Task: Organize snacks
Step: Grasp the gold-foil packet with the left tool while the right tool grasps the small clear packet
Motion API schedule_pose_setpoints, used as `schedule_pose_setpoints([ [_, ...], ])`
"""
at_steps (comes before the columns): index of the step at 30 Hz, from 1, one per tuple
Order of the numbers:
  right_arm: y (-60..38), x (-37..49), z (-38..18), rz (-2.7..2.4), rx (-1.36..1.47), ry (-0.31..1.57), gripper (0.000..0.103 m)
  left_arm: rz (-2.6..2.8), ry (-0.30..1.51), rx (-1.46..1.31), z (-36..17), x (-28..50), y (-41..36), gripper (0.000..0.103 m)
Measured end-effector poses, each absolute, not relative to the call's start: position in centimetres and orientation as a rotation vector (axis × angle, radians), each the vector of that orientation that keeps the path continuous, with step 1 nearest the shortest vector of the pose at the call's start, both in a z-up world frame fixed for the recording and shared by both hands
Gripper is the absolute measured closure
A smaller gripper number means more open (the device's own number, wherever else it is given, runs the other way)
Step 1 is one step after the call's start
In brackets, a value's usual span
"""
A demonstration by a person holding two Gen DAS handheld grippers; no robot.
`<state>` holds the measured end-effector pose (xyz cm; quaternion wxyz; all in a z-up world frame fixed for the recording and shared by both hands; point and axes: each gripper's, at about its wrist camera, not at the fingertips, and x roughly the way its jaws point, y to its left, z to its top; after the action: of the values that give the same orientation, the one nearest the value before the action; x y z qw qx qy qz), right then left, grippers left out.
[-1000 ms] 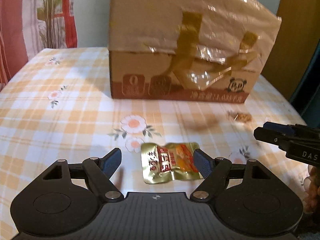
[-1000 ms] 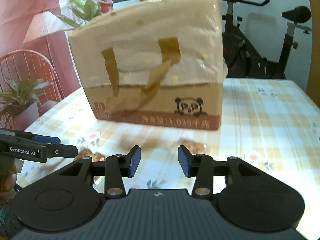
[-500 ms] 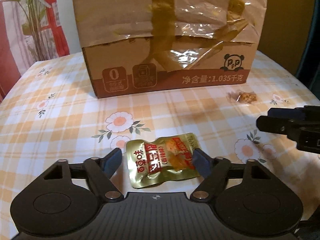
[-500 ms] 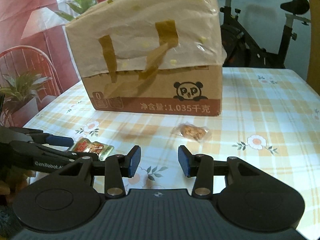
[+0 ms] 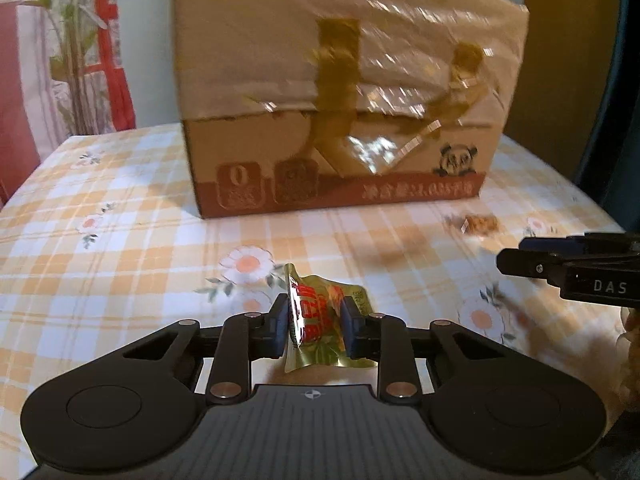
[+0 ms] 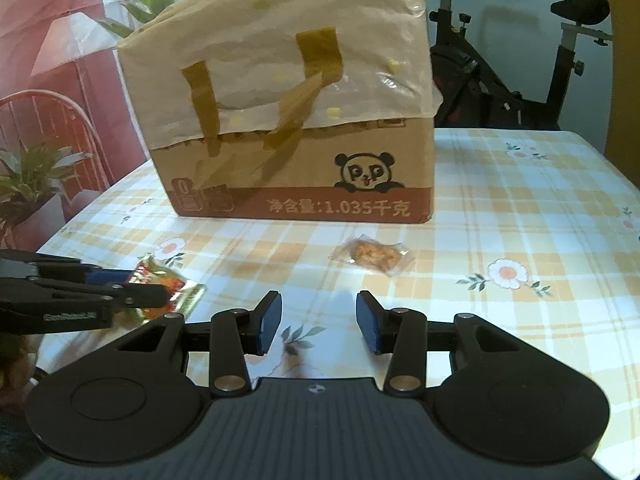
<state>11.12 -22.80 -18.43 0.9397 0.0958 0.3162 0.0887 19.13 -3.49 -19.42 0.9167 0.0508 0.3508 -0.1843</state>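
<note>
Half a second ago the left hand-held gripper [image 5: 314, 328] stood wide apart around the flat gold snack packet [image 5: 320, 320]; now its blue pads [image 5: 282, 326] have closed onto the packet, which is crumpled and stands on edge between them, low over the bench [image 5: 120, 208].

That bench wears a checked cloth in orange and white with printed daisies. On it, toward the far side, stands a big cardboard box [image 6: 296, 128] with a panda mark, brown tape strips and a pale plastic sheet draped over its top. Behind the bench, in the right wrist view, an exercise bike [image 6: 500, 60] stands against the wall.

Right hand-held gripper [image 6: 318, 326] hovers above the cloth with its fingers apart and nothing between them. Ahead of it, between the fingers and the box, a small clear packet of brown snack [image 6: 372, 256] lies flat on the cloth, well apart from the gold one.
</note>
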Motion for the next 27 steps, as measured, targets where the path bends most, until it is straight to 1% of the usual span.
schedule_pose_setpoints([
  [3, -23.2, 11.8, -18.0, 0.152, 0.181, 0.645, 0.057, -0.374, 0.706, 0.057, -19.1, 19.3, -2.7, 0.075],
  [4, -23.3, 12.2, -17.9, 0.144, 0.172, 0.646, 0.052, -0.372, 0.703, 0.048, -19.1, 19.3, -2.6, 0.075],
  [6, -23.4, 13.1, -17.7, 0.142, 0.136, 0.651, 0.048, -0.365, 0.700, 0.041, -19.0, 19.3, -2.4, 0.075],
  [11, -22.7, 15.6, -17.6, 0.191, -0.084, 0.649, 0.048, -0.355, 0.685, 0.015, -18.7, 19.5, -1.7, 0.075],
  [15, -22.8, 17.6, -18.3, 0.235, -0.146, 0.685, 0.048, -0.342, 0.679, 0.000, -18.6, 19.4, -1.3, 0.075],
  [19, -23.2, 19.0, -19.1, 0.272, -0.033, 0.751, 0.051, -0.328, 0.682, -0.011, -18.7, 19.6, -0.8, 0.075],
  [21, -23.2, 18.6, -19.5, 0.252, 0.019, 0.741, 0.051, -0.325, 0.689, -0.015, -18.8, 19.7, -0.7, 0.075],
  [25, -22.9, 17.5, -19.8, 0.237, 0.028, 0.706, 0.051, -0.329, 0.699, -0.010, -19.0, 19.7, -1.0, 0.075],
  [26, -22.9, 17.1, -20.0, 0.240, 0.017, 0.693, 0.053, -0.330, 0.701, -0.010, -19.1, 19.7, -1.0, 0.075],
  [27, -22.9, 16.8, -20.0, 0.240, 0.012, 0.687, 0.062, -0.329, 0.703, -0.010, -19.1, 19.8, -1.0, 0.075],
])
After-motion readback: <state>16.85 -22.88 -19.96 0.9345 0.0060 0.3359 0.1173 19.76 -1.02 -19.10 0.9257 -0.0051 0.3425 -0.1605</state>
